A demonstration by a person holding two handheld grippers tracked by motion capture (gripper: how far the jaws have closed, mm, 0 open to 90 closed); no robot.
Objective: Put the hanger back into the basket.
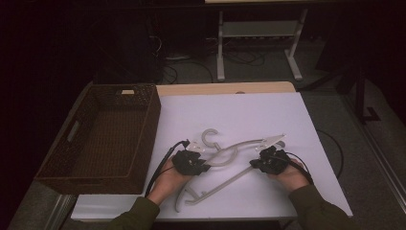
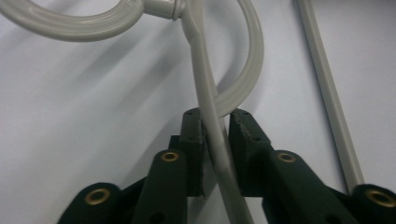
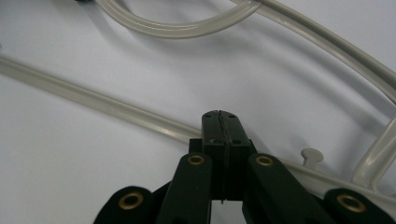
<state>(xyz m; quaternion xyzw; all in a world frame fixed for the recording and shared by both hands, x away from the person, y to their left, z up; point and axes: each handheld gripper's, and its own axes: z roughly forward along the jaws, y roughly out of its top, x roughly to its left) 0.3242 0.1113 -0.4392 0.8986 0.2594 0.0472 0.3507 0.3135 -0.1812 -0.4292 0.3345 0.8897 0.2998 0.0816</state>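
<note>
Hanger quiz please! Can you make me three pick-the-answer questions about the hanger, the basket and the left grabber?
1. Where does the basket stand?
A) on the table's left side
B) on the table's right side
C) on top of the hanger

2. What colour is the hanger?
A) red
B) pale grey-white
C) black

3. What is the left gripper doing?
A) standing wide open, away from everything
B) closed on the hanger's arm
C) holding the basket

Answers:
1 A, the high view shows it at the left edge.
2 B, it looks pale in all views.
3 B, the left gripper view shows the arm pinched between its jaws.
</note>
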